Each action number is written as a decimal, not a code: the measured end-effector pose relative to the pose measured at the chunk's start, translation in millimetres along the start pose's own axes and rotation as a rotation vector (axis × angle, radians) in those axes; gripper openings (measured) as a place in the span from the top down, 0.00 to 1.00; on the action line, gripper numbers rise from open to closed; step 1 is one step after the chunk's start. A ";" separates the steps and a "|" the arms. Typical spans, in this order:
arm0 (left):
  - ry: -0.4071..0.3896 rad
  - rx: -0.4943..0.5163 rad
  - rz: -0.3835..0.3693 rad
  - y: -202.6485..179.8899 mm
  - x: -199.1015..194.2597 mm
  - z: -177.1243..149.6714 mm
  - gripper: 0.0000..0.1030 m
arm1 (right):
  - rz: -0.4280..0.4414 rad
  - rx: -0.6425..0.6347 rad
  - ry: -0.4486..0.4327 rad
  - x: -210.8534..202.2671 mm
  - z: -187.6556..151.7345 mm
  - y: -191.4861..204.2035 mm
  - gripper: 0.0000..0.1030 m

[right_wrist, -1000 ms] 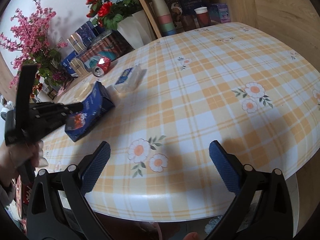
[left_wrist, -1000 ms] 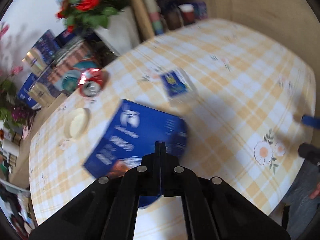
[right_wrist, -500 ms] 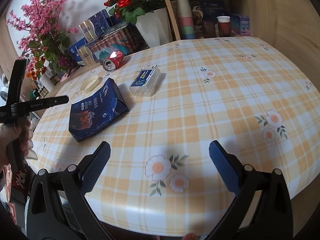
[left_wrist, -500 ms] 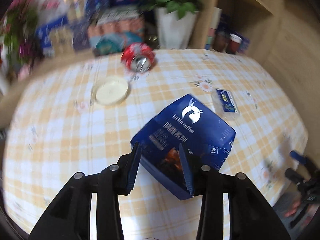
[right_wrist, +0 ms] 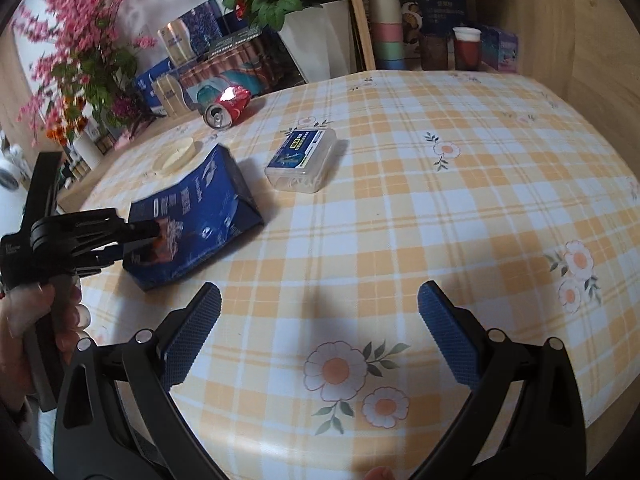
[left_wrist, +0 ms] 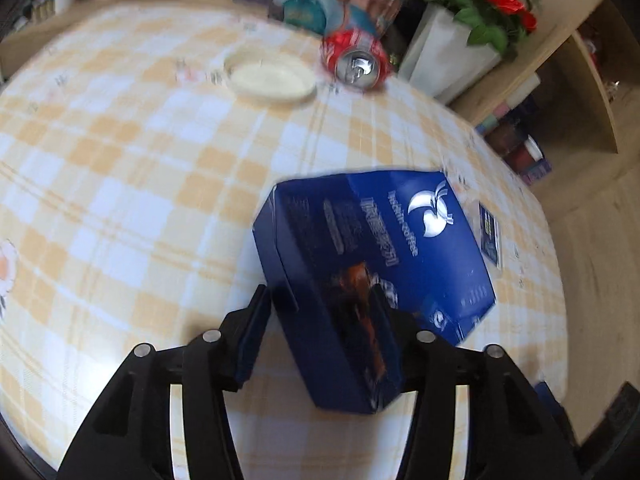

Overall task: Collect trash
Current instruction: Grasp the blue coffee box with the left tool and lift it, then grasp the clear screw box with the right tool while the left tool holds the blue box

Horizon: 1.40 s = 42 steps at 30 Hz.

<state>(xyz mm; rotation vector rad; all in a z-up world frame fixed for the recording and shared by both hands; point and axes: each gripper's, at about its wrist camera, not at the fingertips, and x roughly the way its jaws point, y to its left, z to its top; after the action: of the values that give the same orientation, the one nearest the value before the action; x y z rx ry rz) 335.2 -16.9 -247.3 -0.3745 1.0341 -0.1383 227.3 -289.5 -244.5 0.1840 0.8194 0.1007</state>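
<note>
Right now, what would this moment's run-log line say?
left hand-held gripper: jaws just opening, straddling blue coffee box, grip unclear | right hand-held gripper: open, empty | red can, clear plastic case: on table

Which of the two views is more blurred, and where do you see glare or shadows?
Left wrist view: motion blur smears the tablecloth and far clutter; the blue box is softer too. Right wrist view: mostly sharp, with glare on the red can and soft shadows beside the clear case. Both bend at the edges.
</note>
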 end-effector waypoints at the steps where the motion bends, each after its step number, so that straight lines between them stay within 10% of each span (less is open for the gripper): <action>1: -0.011 0.016 0.012 -3.5 1.4 -0.6 0.48 | -0.003 -0.005 0.001 0.1 0.6 -0.7 0.06; 10: -0.116 0.148 0.003 -0.4 -22.6 3.6 0.85 | -0.002 -0.018 -0.018 10.4 41.0 -12.4 0.06; 22: -0.186 0.003 0.091 85.0 -56.7 -3.3 0.85 | -0.010 -0.106 0.047 92.1 106.1 25.9 0.06; 28: -0.215 -0.030 0.096 90.1 -64.5 -17.5 0.83 | -0.152 -0.051 0.133 143.8 121.9 29.5 0.06; 31: -0.161 -0.072 0.053 92.8 -59.8 -17.9 0.71 | -0.190 -0.027 0.163 153.5 120.9 22.0 0.22; 33: -0.130 -0.088 0.022 92.3 -55.2 -20.1 0.65 | -0.179 -0.038 0.170 150.4 119.9 20.9 0.44; 42: -0.114 -0.107 -0.044 87.3 -47.5 -26.7 0.69 | 0.046 -0.094 0.119 86.8 88.9 37.0 0.45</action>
<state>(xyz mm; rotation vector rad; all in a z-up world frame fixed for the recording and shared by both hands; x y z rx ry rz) 282.7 71.4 -252.9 -0.4973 0.9233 -0.1002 350.8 -250.4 -239.8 0.1089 0.9276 0.1941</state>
